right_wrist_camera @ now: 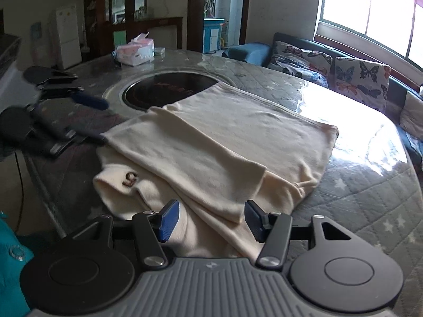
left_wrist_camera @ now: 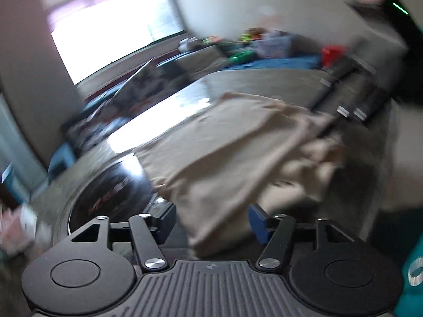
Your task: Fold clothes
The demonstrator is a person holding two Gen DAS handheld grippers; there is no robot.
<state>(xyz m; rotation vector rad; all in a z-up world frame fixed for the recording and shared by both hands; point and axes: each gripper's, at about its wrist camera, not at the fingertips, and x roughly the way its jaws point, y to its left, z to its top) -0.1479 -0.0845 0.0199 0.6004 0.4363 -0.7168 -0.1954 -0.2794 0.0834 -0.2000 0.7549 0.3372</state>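
Bright living room with a sunlit window (right_wrist_camera: 370,13), a sofa with butterfly cushions (right_wrist_camera: 343,71), and a quilted grey bench (right_wrist_camera: 357,206) under clear plastic, a dark round cooktop (right_wrist_camera: 169,92) set into its middle. Cream garment (right_wrist_camera: 224,142) spread across the bench, partly folded, one edge overlapping the cooktop rim, a small brown "S" mark (right_wrist_camera: 130,179) showing on the near collar end. Right wrist view sharp: right gripper (right_wrist_camera: 208,220) low over the near hem, blue pads spread wide, cloth lying between them but not pinched. Same view catches the left gripper (right_wrist_camera: 101,120) at the far left edge of the garment, blue-tipped fingers parted, lower tip at the cloth's corner; contact impossible to confirm. Also a tissue box (right_wrist_camera: 136,51) on the far side of the bench, seen only here. Left wrist view heavily smeared by motion: left gripper (left_wrist_camera: 211,222) pads wide apart, the garment (left_wrist_camera: 224,153) running away toward the right gripper (left_wrist_camera: 343,100) on the opposite side. Teal sleeve (left_wrist_camera: 412,272) at that frame's right edge.
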